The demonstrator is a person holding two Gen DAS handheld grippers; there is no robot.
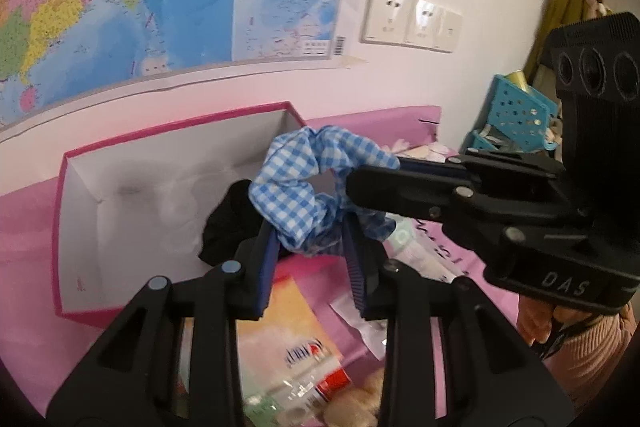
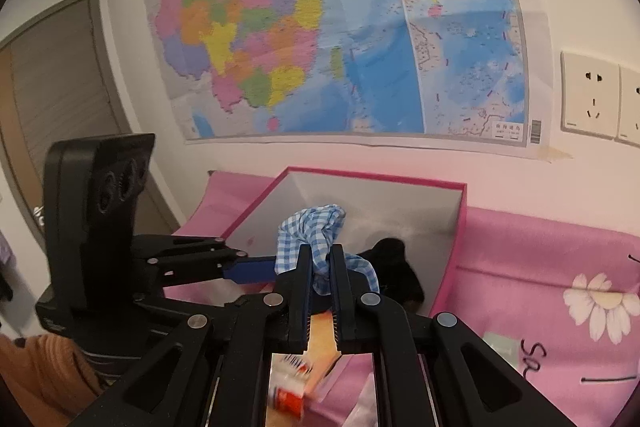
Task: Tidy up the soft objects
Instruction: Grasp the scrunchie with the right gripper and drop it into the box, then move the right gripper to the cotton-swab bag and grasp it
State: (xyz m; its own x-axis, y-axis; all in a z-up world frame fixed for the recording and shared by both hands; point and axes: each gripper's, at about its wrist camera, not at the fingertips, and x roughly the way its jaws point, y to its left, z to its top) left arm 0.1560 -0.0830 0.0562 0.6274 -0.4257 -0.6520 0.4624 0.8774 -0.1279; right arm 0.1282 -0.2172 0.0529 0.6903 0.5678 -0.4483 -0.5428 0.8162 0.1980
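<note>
A blue-and-white checked scrunchie hangs in the air between both grippers, in front of an open white box with a pink rim. My left gripper is shut on its lower part, blue pads pressing the cloth. My right gripper reaches in from the right and pinches the scrunchie's right side. In the right wrist view the scrunchie bulges above my right gripper, which is shut on it, and my left gripper touches it from the left. A black soft item lies in the box.
A pink cloth with a flower print covers the surface. Packets and an orange-and-white pack lie below the grippers. Teal baskets stand at the back right. A wall map and sockets are behind. A sleeve shows low left.
</note>
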